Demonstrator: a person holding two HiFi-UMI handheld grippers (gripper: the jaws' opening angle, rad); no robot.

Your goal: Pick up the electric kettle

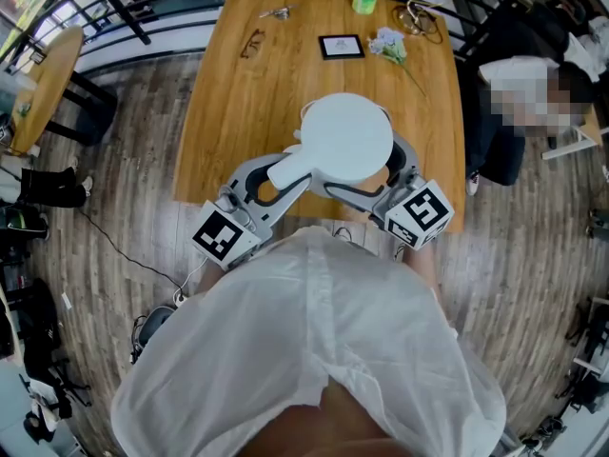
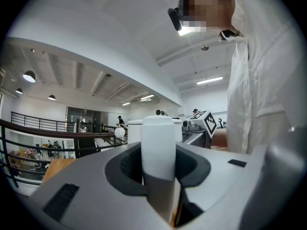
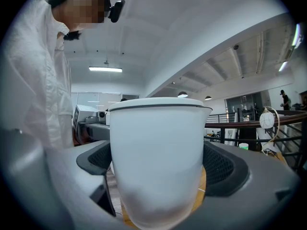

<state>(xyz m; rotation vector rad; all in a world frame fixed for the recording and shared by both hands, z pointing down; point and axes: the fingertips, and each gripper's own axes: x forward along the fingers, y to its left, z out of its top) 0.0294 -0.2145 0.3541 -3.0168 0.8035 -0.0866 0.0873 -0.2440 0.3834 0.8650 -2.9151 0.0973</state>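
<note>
A person in a white shirt (image 1: pixel 314 350) stands at a wooden table (image 1: pixel 238 112), gripping a white electric kettle (image 1: pixel 344 136) with two hand-held tools; the left gripper (image 1: pixel 278 187) is clamped narrowly on the kettle's handle (image 2: pixel 158 147), pads pressed to both its sides; the right gripper (image 1: pixel 383 187) is spread wide around the kettle's round body, pads against its walls; the kettle sits upright, lid on, between the two tools over the table's near end; whether its base touches the wood cannot be told; farther along the table lie a green cup (image 1: pixel 364 0), a dark-framed tablet (image 1: pixel 341 46) and spectacles (image 1: pixel 252 43).
</note>
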